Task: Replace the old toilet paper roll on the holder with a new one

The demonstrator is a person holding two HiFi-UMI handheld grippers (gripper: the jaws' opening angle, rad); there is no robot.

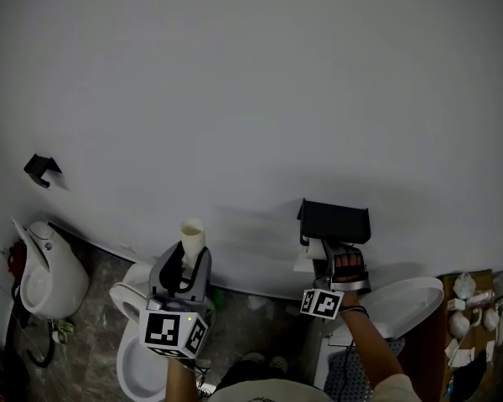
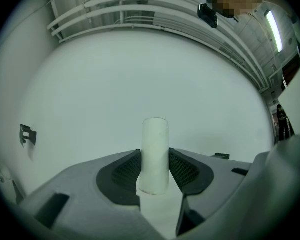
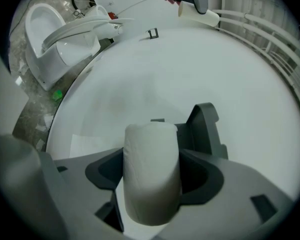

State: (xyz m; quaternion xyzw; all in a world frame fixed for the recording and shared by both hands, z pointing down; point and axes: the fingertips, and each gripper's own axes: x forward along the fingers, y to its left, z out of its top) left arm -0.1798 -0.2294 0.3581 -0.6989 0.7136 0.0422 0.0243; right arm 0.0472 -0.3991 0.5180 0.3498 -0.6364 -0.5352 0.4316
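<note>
2 grips: left fingers (image 2: 122, 171) pinch a slim white core (image 2: 154, 154), right fingers (image 3: 204, 178) squeeze a plump roll (image 3: 151, 176).

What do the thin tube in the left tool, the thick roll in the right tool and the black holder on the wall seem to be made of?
The thin tube looks like cardboard: pale, matte, stiff, bare. The thick roll looks like soft tissue paper: matte white, dented surface. The black holder may be metal or plastic: dark, smooth, sharp-edged.
</note>
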